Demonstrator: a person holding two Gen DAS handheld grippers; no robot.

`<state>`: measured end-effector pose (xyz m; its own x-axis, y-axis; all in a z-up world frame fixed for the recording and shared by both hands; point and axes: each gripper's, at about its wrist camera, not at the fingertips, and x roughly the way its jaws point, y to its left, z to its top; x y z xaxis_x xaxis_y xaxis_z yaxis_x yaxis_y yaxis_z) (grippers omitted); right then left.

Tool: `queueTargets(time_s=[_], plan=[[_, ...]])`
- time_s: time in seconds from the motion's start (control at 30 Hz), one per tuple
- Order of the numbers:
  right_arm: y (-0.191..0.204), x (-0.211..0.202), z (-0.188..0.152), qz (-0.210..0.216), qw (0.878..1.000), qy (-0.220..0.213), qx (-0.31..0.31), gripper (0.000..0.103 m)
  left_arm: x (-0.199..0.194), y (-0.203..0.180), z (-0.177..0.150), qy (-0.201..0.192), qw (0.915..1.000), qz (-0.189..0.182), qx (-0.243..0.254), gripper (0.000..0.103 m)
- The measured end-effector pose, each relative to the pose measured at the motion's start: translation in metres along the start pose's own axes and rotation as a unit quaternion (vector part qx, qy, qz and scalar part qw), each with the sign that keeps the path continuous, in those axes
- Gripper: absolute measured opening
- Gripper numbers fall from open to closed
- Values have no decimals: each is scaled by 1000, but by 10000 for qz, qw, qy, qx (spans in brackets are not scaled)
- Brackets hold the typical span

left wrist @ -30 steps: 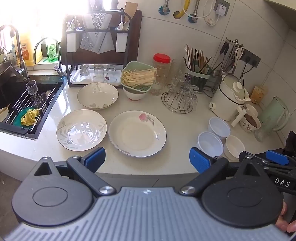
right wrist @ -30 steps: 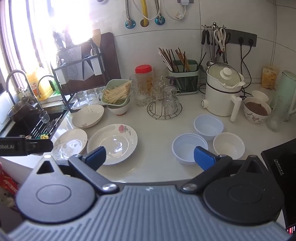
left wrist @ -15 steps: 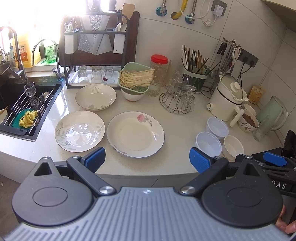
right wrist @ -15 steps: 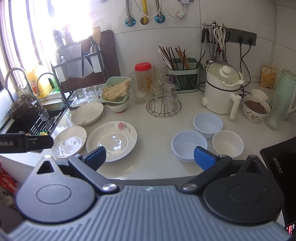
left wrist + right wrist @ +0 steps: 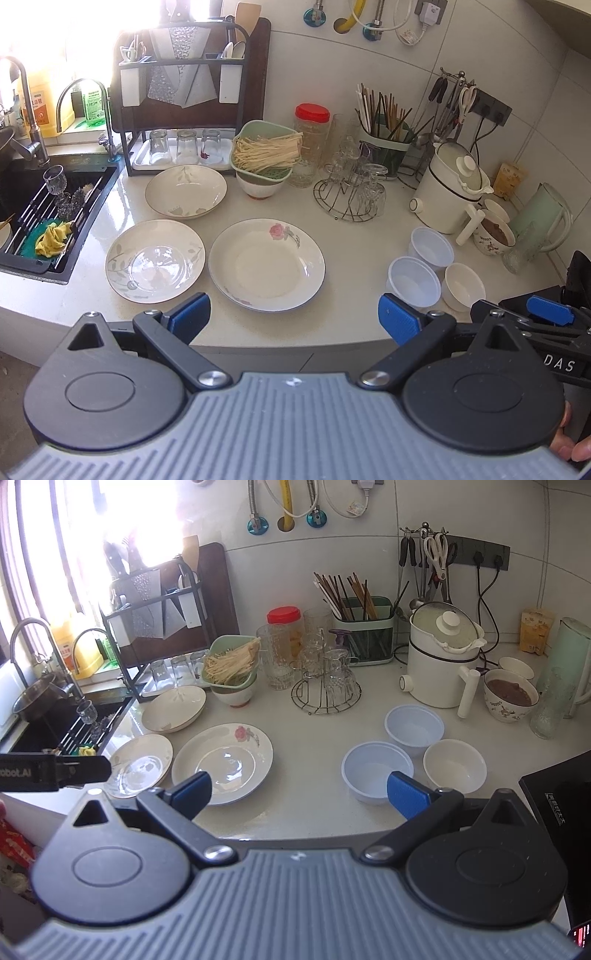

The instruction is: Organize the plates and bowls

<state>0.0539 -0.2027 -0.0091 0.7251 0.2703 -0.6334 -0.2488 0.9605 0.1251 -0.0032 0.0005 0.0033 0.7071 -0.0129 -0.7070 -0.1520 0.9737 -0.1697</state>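
Fingers: both my grippers have their blue pads spread wide and pinch nothing; the left gripper point(image 5: 293, 314) hangs off the front edge of the worktop point(image 5: 351, 236) before the plates, the right gripper point(image 5: 299, 794) off the same edge before the bowls.
Plates: three lie apart near the worktop's left end, beside the sink point(image 5: 33, 221). The rose plate point(image 5: 266, 264) is by the front edge, the leaf plate point(image 5: 155, 260) just left of it, the deep plate point(image 5: 185, 191) behind them.
Bowls: two plastic bowls point(image 5: 376, 771) and a white bowl point(image 5: 454, 766) cluster near the front edge at the right end, close together; I cannot tell whether their rims touch.
Risk, plates: they lie flat and glazed, so I judge a pad coming in too high would slide over a rim and push the plate, not grip it; the leaf plate is nearest the sink edge.
Risk, bowls: the plastic ones look thin, so a hard squeeze could buckle a wall, and a careless approach could knock the white bowl beside them.
Risk, neighbours: the wire stand of glasses point(image 5: 351, 192) and the cooker point(image 5: 443, 664) stand behind the bowls; a long reach could clip them.
Change: against the earlier frames nothing on the worktop has shifted. Both views now sit slightly further back, and my fingers are as wide as before.
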Motion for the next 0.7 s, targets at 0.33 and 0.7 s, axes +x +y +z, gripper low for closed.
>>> queueTargets(time_s=[0.33,0.7], plan=[[-3,-3,-5,32,9999,-43,96,103,2,-6,-2,-6,9999,-78,110,99],[-7,-3,-9,114,9998,-38,166,103,4,-6,-3,23,10000,-45,73,99]])
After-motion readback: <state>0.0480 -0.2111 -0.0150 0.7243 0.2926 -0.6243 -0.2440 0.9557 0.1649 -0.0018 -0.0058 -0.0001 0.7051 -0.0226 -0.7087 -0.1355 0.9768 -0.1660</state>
